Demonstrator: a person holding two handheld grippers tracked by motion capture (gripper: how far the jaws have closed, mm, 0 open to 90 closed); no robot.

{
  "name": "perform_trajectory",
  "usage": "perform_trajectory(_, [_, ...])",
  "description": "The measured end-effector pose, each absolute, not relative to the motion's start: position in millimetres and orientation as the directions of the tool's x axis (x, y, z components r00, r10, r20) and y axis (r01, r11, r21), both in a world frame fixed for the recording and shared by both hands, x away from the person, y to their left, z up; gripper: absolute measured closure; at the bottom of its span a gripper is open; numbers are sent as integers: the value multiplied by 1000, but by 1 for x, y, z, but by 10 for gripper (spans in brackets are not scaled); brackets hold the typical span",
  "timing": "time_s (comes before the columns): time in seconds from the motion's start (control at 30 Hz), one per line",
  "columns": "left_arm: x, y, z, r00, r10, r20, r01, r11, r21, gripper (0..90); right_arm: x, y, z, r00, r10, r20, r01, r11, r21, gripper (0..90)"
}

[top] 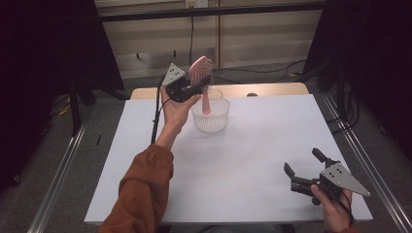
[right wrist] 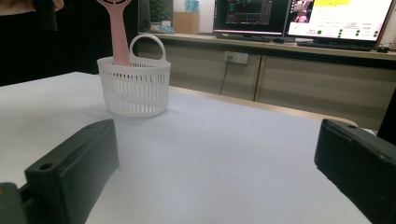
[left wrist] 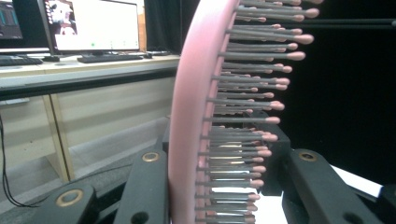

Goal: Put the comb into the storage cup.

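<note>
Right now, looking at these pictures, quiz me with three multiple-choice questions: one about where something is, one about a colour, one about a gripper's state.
1. Where does the hairbrush handle point?
A. Down into the white basket
B. Flat on the table
C. Into the right gripper

2. What colour is the hairbrush?
A. Blue
B. Pink
C. Green

3. How is the right gripper?
A. Shut on the basket
B. Shut on the brush
C. Open, holding nothing

Answers: 1 A, the high view shows the handle hanging inside the basket rim. 2 B, head and handle are pink in the left gripper view. 3 C, its jaws stand wide apart over bare table, while the left gripper clamps the brush head.
</note>
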State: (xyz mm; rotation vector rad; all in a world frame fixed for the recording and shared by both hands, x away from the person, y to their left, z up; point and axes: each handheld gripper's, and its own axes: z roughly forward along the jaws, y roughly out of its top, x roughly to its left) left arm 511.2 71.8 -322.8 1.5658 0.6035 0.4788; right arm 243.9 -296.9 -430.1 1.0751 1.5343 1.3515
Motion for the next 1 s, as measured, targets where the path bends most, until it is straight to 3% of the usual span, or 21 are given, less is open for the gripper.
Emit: perform_trajectory(1.0, [510,56,-362,769,633,-85,155,-56,986,639,243,-296,-430,-321,946,-41,96,76,992,0])
